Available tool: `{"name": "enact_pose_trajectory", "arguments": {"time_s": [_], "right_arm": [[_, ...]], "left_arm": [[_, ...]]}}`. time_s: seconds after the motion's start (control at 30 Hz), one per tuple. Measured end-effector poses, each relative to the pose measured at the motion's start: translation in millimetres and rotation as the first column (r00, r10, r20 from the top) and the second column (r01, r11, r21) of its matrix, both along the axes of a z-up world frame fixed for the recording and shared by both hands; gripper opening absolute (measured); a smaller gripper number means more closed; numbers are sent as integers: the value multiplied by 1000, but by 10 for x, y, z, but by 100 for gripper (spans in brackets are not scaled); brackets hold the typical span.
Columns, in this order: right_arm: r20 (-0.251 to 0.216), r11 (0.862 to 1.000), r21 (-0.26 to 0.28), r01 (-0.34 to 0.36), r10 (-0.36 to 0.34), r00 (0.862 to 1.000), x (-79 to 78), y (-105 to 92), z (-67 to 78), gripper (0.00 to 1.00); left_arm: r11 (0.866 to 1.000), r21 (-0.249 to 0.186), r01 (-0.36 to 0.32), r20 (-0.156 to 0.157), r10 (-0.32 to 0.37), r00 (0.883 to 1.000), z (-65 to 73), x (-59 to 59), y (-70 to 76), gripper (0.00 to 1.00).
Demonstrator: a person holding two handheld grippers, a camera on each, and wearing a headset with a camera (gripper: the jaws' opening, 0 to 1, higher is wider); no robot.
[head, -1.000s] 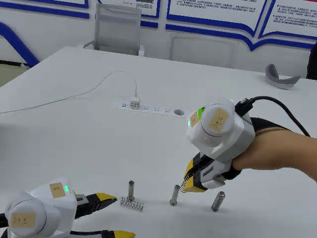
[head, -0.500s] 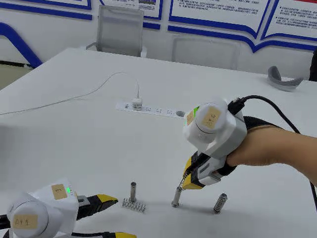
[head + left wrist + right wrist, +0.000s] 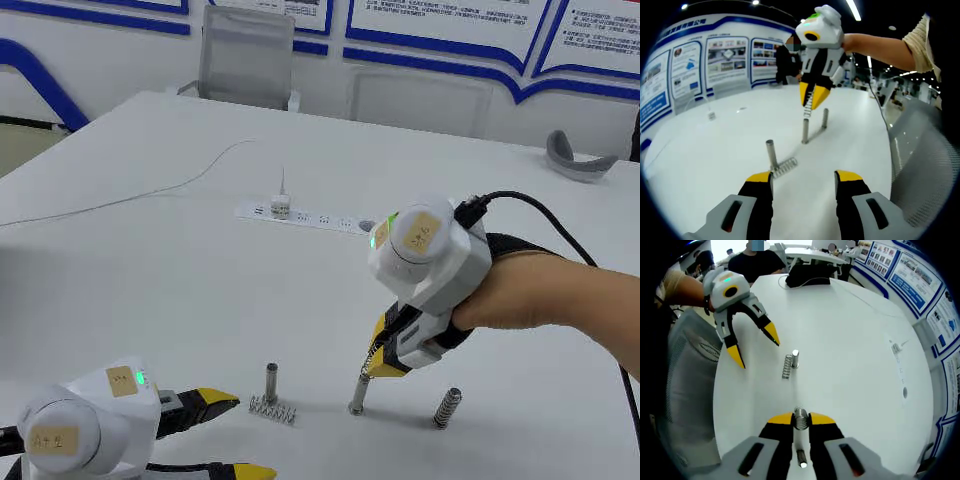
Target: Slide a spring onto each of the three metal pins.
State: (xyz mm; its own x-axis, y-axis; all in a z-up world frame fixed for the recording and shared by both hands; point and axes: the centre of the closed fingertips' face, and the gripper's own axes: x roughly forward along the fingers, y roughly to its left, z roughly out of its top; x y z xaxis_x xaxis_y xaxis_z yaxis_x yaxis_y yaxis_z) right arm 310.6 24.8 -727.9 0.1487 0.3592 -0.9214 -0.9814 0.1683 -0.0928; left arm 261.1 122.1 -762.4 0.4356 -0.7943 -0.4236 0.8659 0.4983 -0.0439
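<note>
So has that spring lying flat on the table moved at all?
No. The loose spring lies at the foot of the leftmost pin, just as before; the whole picture shifted a little, not the spring.

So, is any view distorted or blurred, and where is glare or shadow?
Head view: sharp, evenly lit, faint shadow beside the middle pin. Left gripper view: fisheye curves the table; ceiling lights glare. Right gripper view: same curving, held spring clear.

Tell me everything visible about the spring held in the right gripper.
The silver metal coil spring is clamped between the yellow-tipped jaws of the right gripper, near its upper end. It hangs down, slightly tilted, with its lower end at the top of the middle metal pin. Whether it touches the pin is unclear.
</note>
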Motion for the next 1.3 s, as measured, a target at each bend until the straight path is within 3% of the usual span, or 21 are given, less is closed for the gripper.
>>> {"name": "enact_pose_trajectory", "arguments": {"time_s": [1.3], "right_arm": [[-57,1000,-27,11,-12,998,14,25,-264,13]], "left_arm": [[1000,0,-7,-11,7,1000,-37,9,13,49]]}}
